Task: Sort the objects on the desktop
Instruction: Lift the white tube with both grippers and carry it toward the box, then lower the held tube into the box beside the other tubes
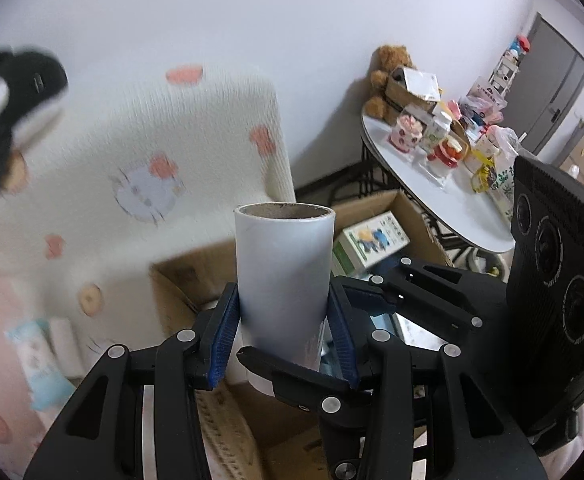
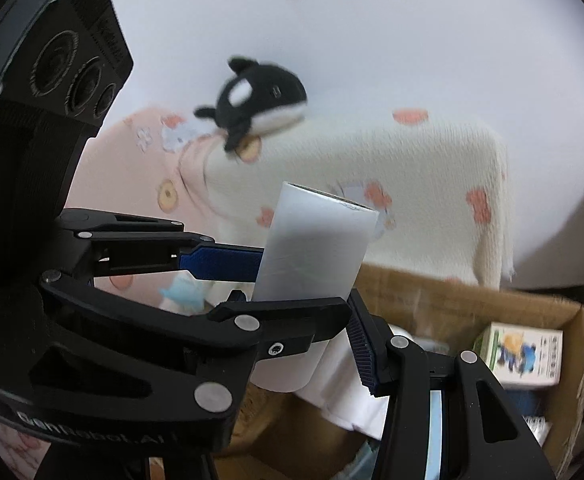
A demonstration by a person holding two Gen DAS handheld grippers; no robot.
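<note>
A white roll on a cardboard core [image 1: 284, 276] stands upright in the middle of the left wrist view, above an open cardboard box [image 1: 188, 280]. My left gripper [image 1: 283, 300] is shut on it, a blue pad pressing on each side. One black finger [image 1: 292, 372] of my right gripper crosses the roll's lower front. In the right wrist view the roll [image 2: 315, 240] leans right. My right gripper [image 2: 303, 344] is shut on its lower part, one blue pad [image 2: 361, 348] showing against its right side. Its other finger is hidden behind the left gripper's body [image 2: 152, 360].
The box [image 2: 471, 300] holds a green and white carton [image 2: 523, 354] and pale packets. Behind it hangs a cream blanket with pink spots [image 1: 152, 152], and a black and white orca plush [image 2: 260, 100] sits on top. A cluttered round white table [image 1: 423, 192] stands at the right.
</note>
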